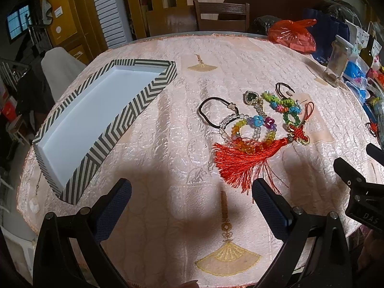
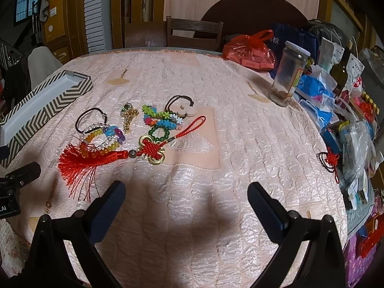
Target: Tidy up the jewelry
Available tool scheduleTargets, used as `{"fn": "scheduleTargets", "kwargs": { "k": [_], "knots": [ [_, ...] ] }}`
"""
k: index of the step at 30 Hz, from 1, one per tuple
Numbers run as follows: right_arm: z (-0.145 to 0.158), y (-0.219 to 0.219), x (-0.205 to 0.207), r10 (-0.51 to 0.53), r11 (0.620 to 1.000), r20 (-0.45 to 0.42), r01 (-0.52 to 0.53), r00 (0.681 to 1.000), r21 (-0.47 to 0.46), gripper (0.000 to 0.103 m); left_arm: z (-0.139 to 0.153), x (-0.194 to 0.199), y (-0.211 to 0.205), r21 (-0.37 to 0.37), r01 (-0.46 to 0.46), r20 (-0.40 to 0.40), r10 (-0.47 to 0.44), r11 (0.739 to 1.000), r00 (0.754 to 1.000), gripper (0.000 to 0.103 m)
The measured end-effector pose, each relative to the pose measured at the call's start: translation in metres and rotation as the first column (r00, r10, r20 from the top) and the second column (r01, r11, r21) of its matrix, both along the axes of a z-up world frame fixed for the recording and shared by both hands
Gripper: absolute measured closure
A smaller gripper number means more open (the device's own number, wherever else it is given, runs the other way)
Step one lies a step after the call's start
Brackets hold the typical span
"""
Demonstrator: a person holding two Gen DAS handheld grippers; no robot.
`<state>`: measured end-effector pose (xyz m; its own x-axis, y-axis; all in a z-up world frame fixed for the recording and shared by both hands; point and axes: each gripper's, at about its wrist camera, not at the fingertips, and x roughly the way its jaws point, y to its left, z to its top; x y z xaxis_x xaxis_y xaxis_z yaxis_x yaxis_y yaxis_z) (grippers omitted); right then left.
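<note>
The jewelry is all in one small heap near the middle of the bench, which has a pink cloth over it. The heap sits there because nothing has been sorted yet. A red tassel knot lies on the near side of the heap, and part of it lies over a rainbow bead bracelet. A black hair tie lies on the far left side of the heap, and a green bead chain lies at the far right of it. A gold pendant with a green stone sits between them. The striped box waits by the left edge of the bench, well apart from the heap. It is empty and white inside, so it looks like the place where the pieces should go. The left claw hangs over the near edge with its jaws wide apart and nothing in them. The right claw is the same, spread wide and empty. Both point down at the cloth, short of the heap. The tassel is the closest piece, so it looks like the easy one to pick first. Its threads are loose and could catch on the beads under it.
</note>
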<state>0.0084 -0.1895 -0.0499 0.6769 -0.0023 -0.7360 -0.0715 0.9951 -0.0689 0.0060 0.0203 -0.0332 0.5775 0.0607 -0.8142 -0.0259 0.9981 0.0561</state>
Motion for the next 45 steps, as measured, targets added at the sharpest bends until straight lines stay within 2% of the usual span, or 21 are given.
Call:
{"fn": "scheduleTargets", "kwargs": {
  "k": [8, 13, 20, 27, 31, 37, 40, 43, 45],
  "knots": [
    [-0.001, 0.001, 0.000, -0.004, 1.000, -0.001, 0.004, 1.000, -0.002, 0.000, -0.002, 0.001, 0.003, 0.005, -0.008, -0.001, 0.008, 1.000, 1.000, 0.014],
    [-0.001, -0.001, 0.001, -0.013, 1.000, -0.001, 0.013, 1.000, -0.001, 0.000, 0.002, 0.001, 0.006, 0.021, -0.009, 0.025, 0.009, 1.000, 1.000, 0.014],
    [-0.003, 0.004, 0.000, 0.003, 1.000, -0.005, -0.004, 1.000, -0.021, 0.000, -0.009, 0.004, 0.013, 0.012, -0.026, -0.006, 0.026, 1.000, 1.000, 0.014],
    [-0.001, 0.003, 0.002, -0.001, 1.000, 0.003, 0.001, 1.000, 0.001, 0.000, -0.013, 0.011, 0.016, 0.013, -0.021, -0.007, 0.021, 1.000, 1.000, 0.014],
    [-0.001, 0.005, 0.002, 0.016, 1.000, 0.001, -0.016, 1.000, 0.019, 0.000, -0.016, 0.028, 0.017, 0.004, 0.011, -0.005, -0.011, 1.000, 1.000, 0.014],
    [0.006, -0.002, 0.020, 0.026, 0.991, -0.028, -0.022, 0.999, 0.129, 0.000, -0.027, 0.080, 0.024, -0.043, 0.091, -0.043, -0.093, 0.995, 0.995, 0.014],
    [0.014, -0.006, 0.034, 0.035, 0.990, -0.046, -0.028, 0.998, 0.140, 0.000, -0.033, 0.095, 0.027, -0.072, 0.100, -0.065, -0.104, 0.992, 0.992, 0.014],
    [0.020, -0.004, 0.056, 0.057, 0.994, -0.086, -0.048, 0.995, 0.096, 0.000, -0.032, 0.105, 0.022, -0.076, 0.127, -0.053, -0.132, 0.989, 0.990, 0.014],
    [0.023, -0.006, 0.070, 0.069, 0.991, -0.096, -0.057, 0.993, 0.118, 0.000, -0.033, 0.111, 0.016, -0.090, 0.162, -0.041, -0.167, 0.983, 0.985, 0.014]
  ]
}}
